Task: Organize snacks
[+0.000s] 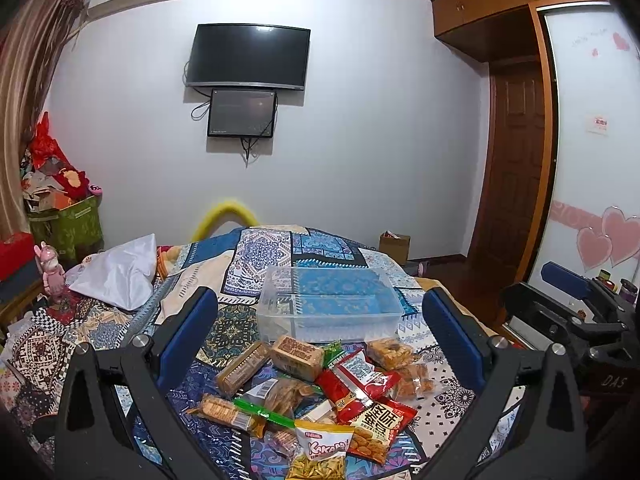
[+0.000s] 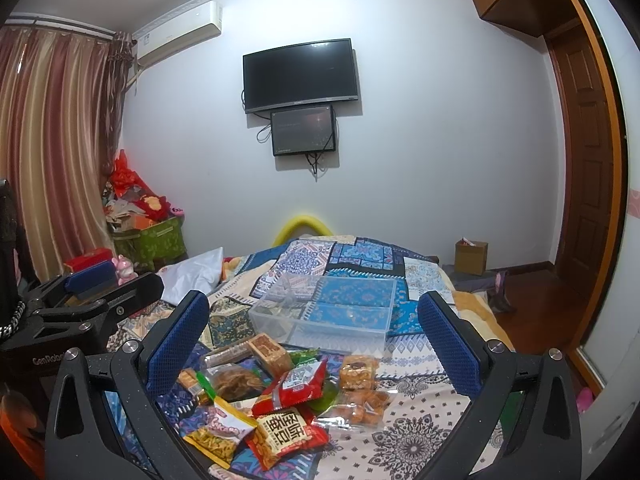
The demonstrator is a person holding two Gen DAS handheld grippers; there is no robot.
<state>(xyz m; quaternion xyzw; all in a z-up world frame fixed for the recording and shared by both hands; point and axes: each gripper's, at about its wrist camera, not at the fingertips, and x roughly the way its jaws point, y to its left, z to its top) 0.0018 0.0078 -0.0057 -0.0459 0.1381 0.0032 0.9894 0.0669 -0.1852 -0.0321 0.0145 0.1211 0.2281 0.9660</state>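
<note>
A pile of snack packets (image 1: 320, 396) lies on the patterned bedspread: red bags, a yellow bag (image 1: 320, 452), wrapped biscuits (image 1: 298, 356). The pile also shows in the right wrist view (image 2: 280, 404). A clear plastic box (image 1: 328, 304) stands empty just behind the pile; it also shows in the right wrist view (image 2: 324, 312). My left gripper (image 1: 320, 332) is open and empty, hovering above the pile. My right gripper (image 2: 316, 344) is open and empty, also above the pile. The right gripper shows at the right edge of the left wrist view (image 1: 568, 304).
A white pillow (image 1: 120, 272) lies at the bed's left. A pink figurine (image 1: 52, 268) and a green bin (image 1: 68, 228) stand left of the bed. A cardboard box (image 1: 394, 246) sits on the floor beyond. A wardrobe (image 1: 592, 160) is on the right.
</note>
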